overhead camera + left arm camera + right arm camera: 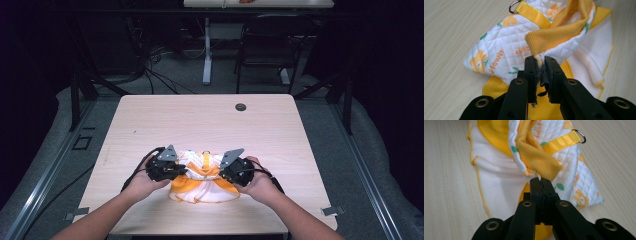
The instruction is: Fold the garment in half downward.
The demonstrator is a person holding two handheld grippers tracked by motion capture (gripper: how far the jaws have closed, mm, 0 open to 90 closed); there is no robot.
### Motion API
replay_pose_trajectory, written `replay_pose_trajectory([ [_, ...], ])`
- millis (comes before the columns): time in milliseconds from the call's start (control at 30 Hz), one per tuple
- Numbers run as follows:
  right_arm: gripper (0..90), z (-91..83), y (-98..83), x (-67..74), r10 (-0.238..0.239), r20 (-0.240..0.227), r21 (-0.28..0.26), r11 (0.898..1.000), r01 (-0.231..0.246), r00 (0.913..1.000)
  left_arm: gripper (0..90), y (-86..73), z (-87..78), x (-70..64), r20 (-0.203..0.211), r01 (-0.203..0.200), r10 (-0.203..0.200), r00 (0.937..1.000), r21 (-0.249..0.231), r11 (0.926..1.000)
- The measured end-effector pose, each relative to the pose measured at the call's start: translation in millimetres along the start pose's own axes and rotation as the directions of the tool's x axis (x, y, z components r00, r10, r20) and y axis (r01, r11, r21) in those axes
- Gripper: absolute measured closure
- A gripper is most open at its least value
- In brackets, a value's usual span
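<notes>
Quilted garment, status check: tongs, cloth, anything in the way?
Left tongs and right tongs both shut on white-and-yellow quilted flower-print garment, lying on light wooden table. Nothing in the way.

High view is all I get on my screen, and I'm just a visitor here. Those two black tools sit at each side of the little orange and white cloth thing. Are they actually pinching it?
Observer: Yes. In the left gripper view the left gripper has its jaws closed on the garment, at the edge beside an orange ribbed cuff.
Operator: And the other one?
Observer: The right gripper is shut on an edge too, just under a ribbed cuff.
Operator: Is the cloth plain?
Observer: No. The white part is quilted, printed with orange flowers and the word "flower".
Operator: Any hardware on it?
Observer: A yellow strap ends in a metal ring.
</notes>
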State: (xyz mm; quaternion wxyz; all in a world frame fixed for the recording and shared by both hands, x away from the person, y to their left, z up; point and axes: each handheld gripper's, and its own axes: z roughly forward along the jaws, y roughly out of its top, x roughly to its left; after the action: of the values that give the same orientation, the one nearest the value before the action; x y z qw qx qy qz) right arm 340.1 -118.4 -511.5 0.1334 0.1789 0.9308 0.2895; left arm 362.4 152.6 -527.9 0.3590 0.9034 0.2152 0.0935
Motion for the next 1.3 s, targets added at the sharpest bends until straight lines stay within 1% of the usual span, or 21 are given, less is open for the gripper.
replay_pose_trajectory([
  [67, 89.5, 2.0, -4.8, 4.8, 0.016, -0.013, -0.017, 1.0, -0.016, 0.9998, 81.0, -3.5, -0.7, -3.5, 0.003, 0.002, -0.002, 1.0, -0.004, 1.0],
  [100, 89.5, 2.0, -4.8, 4.8, 0.016, -0.013, -0.017, 1.0, -0.016, 0.9998, 80.9, -3.5, -0.7, -3.5, 0.003, 0.002, -0.002, 1.0, -0.004, 1.0],
  [133, 89.5, 2.0, -6.7, 7.9, 0.012, -0.014, -0.008, 1.0, -0.012, 0.9998, 80.9, -5.8, -0.6, -5.8, 0.015, 0.001, -0.001, 0.9999, -0.004, 1.0],
  [200, 89.5, 2.9, -8.4, 10.2, 0.017, -0.022, -0.019, 1.0, -0.018, 0.9996, 80.9, -8.2, -0.5, -8.3, 0.019, -0.001, 0.001, 0.9998, -0.003, 1.0],
  [233, 89.5, 2.5, -9.0, 11.3, 0.013, -0.027, -0.01, 1.0, -0.013, 0.9996, 80.8, -8.2, -0.5, -8.3, 0.019, -0.001, 0.001, 0.9998, -0.003, 1.0],
  [300, 89.4, 4.5, -12.0, 14.7, 0.022, -0.034, -0.018, 1.0, -0.022, 0.9992, 80.7, -12.7, -1.7, -12.3, 0.026, -0.012, 0.012, 0.9996, 0.005, 0.9999],
  [467, 89.3, 7.3, -15.8, 18.4, 0.021, -0.039, -0.019, 1.0, -0.022, 0.999, 80.6, -18.2, -2.8, -15.9, 0.027, -0.005, 0.005, 0.9996, 0.0, 1.0],
  [500, 89.3, 8.4, -17.0, 19.7, 0.03, -0.045, -0.023, 0.999, -0.031, 0.9985, 80.7, -19.7, -3.2, -16.8, 0.033, -0.004, 0.004, 0.9995, 0.004, 1.0],
  [600, 89.1, 11.2, -20.2, 22.6, 0.036, -0.054, -0.026, 0.999, -0.037, 0.9979, 80.1, -24.1, -3.1, -20.0, 0.044, -0.007, 0.007, 0.999, 0.009, 0.9999],
  [667, 88.9, 12.0, -21.1, 24.4, 0.031, -0.057, -0.024, 0.999, -0.032, 0.9979, 79.3, -26.5, -3.0, -21.5, 0.048, -0.01, 0.009, 0.9988, 0.013, 0.9999],
  [733, 87.6, 12.2, -22.0, 27.2, 0.031, -0.07, -0.021, 0.999, -0.032, 0.9971, 78.5, -29.7, -3.2, -23.1, 0.053, -0.004, 0.003, 0.9986, 0.012, 0.9999],
  [800, 86.3, 12.1, -22.3, 27.9, 0.035, -0.073, -0.025, 0.999, -0.037, 0.9967, 78.0, -30.7, -4.0, -23.3, 0.059, 0.002, -0.002, 0.9983, 0.008, 1.0],
  [900, 82.5, 7.9, -23.0, 29.1, 0.045, -0.083, -0.037, 0.998, -0.048, 0.9955, 76.0, -30.5, -7.2, -23.1, 0.064, 0.012, -0.012, 0.9979, -0.003, 0.9999],
  [967, 81.9, 1.0, -22.5, 29.6, 0.056, -0.084, -0.064, 0.996, -0.062, 0.9949, 74.8, -27.4, -12.0, -22.6, 0.072, 0.015, -0.014, 0.9973, -0.018, 0.9997],
  [1033, 81.8, 0.0, -22.2, 29.4, 0.055, -0.084, -0.067, 0.996, -0.06, 0.995, 74.4, -25.6, -14.0, -22.5, 0.072, 0.015, -0.013, 0.9973, -0.026, 0.9996],
  [1133, 82.2, -7.5, -19.1, 27.4, 0.064, -0.059, -0.096, 0.993, -0.069, 0.9962, 73.5, -19.0, -18.8, -20.9, 0.067, 0.019, -0.016, 0.9976, -0.046, 0.9988],
  [1167, 82.2, -7.5, -19.1, 27.4, 0.064, -0.059, -0.096, 0.993, -0.069, 0.9962, 73.5, -16.1, -19.7, -19.9, 0.059, 0.02, -0.017, 0.9981, -0.051, 0.9985],
  [1200, 82.4, -8.3, -17.4, 25.2, 0.075, -0.051, -0.111, 0.991, -0.081, 0.9959, 72.4, -14.0, -19.3, -18.8, 0.053, 0.02, -0.017, 0.9984, -0.054, 0.9983],
  [1233, 82.4, -8.3, -17.4, 25.2, 0.075, -0.051, -0.111, 0.991, -0.081, 0.9959, 72.4, -12.1, -18.3, -18.0, 0.048, 0.028, -0.025, 0.9985, -0.058, 0.9979],
  [1267, 82.0, -6.6, -16.2, 23.3, 0.085, -0.039, -0.109, 0.99, -0.089, 0.9956, 71.5, -10.3, -16.7, -17.2, 0.042, 0.035, -0.032, 0.9986, -0.062, 0.9975],
  [1300, 82.0, -6.6, -16.2, 23.3, 0.085, -0.039, -0.109, 0.99, -0.089, 0.9956, 71.5, -8.5, -14.8, -16.2, 0.03, 0.035, -0.033, 0.999, -0.059, 0.9976],
])
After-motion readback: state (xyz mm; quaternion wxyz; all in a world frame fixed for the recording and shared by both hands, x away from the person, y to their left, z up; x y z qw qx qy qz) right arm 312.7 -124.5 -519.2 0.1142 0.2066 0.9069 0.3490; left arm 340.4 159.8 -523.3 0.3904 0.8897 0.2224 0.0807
